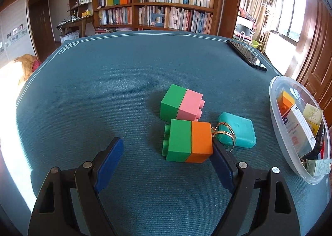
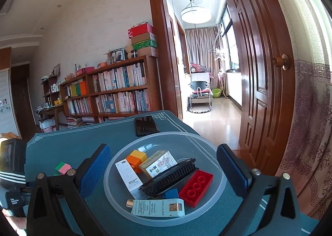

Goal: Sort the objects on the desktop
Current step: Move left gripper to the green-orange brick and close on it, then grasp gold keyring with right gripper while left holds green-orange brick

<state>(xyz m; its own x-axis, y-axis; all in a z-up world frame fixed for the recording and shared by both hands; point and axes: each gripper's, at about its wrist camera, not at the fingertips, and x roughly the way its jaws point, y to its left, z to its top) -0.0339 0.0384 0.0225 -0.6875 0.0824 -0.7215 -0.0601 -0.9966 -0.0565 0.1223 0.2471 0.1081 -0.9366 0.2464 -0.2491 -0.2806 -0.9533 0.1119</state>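
Teal cloth (image 1: 103, 91) fills the left wrist view, where the left gripper (image 1: 168, 154) sits spread wide with nothing held, its right pad touching the green-orange block (image 1: 188, 140), a green-pink block (image 1: 181, 104) behind and a teal case (image 1: 238, 132) with gold rings (image 1: 225, 132) beside it. Only the right wrist view looks down into the clear bowl (image 2: 166, 138), the right gripper (image 2: 164, 163) released around the black brush (image 2: 170, 177), red brick (image 2: 196, 187), cosmetic boxes and orange-yellow block (image 2: 137, 158); a small blue piece (image 2: 171, 193) is mostly hidden under the brush.

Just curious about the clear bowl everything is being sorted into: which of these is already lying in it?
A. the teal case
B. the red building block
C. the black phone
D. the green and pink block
B: the red building block lies inside the clear bowl, beside a black brush and small boxes.
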